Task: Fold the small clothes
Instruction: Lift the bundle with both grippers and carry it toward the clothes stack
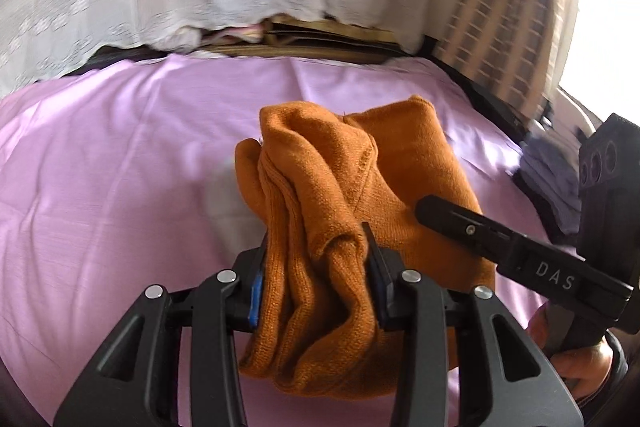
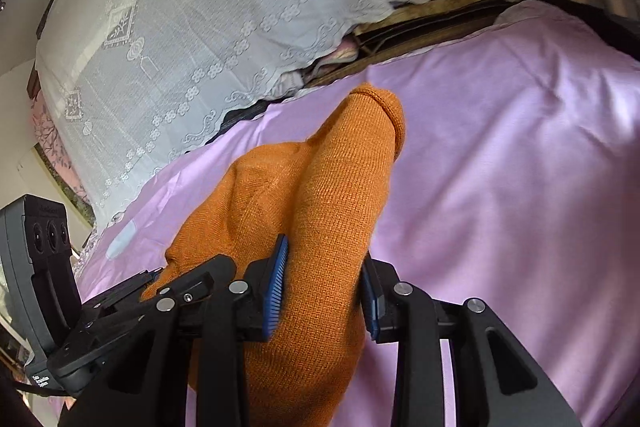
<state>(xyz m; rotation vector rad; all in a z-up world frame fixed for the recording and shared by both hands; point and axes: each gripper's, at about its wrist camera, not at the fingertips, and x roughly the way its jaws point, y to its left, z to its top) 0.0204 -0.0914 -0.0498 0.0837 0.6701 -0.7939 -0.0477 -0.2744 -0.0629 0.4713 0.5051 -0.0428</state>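
Your left gripper [image 1: 316, 275] and right gripper [image 2: 324, 283] both angle downward, each clamped on a bunched part of the orange knit [image 1: 360, 179] lifted over the pink sheet [image 1: 120, 167], with bare sheet open all around.

One orange knit garment [image 1: 360, 187], two grippers

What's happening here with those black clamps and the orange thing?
A person is folding an orange knitted garment over a bed covered by a lilac sheet, holding a clamp tool in each hand. The left gripper and right gripper both pinch bunched fabric between their fingers. The garment is still crumpled, not neatly folded.
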